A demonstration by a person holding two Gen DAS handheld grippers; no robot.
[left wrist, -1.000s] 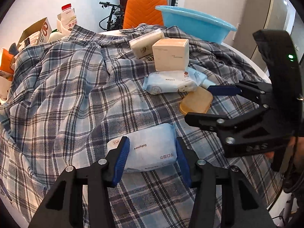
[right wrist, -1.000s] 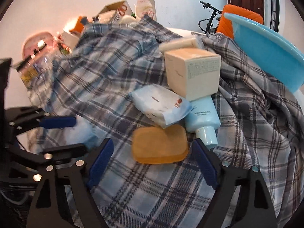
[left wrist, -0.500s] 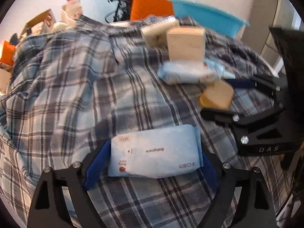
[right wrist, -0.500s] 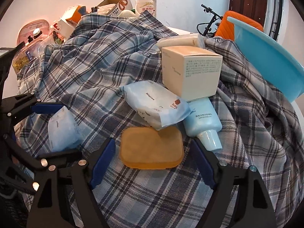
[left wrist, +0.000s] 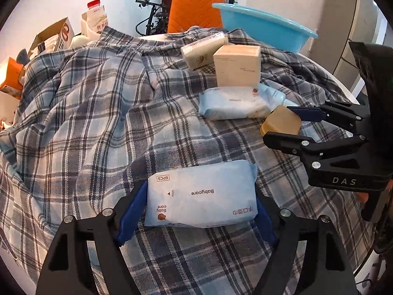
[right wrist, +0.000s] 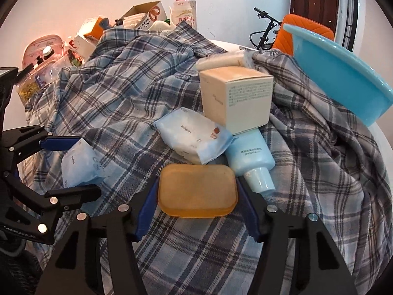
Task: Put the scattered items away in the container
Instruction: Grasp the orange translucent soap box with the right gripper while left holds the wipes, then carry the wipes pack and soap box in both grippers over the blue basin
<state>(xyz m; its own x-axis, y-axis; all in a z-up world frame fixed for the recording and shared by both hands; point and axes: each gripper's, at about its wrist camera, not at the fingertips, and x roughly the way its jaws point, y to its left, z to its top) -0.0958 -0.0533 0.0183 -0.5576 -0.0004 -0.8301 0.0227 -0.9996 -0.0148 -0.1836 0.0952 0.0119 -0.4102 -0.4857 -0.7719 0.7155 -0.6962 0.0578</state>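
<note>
1. The wipes pack (left wrist: 201, 194) lay low in the left wrist frame, flat on the plaid cloth (left wrist: 86, 113), between the left gripper (left wrist: 194, 211)'s blue pads; they flanked its short ends, apparently touching, though a firm clamp could not be confirmed.
2. The soap (right wrist: 197, 191) sat at lower centre of the right wrist frame, bracketed likewise by the right gripper (right wrist: 196, 209), probably for a simultaneous lift.
3. The basin (left wrist: 262, 29), upper right, stood well apart, waiting as the container.
4. A box (left wrist: 237, 65) stood unhandled mid-frame.
</note>
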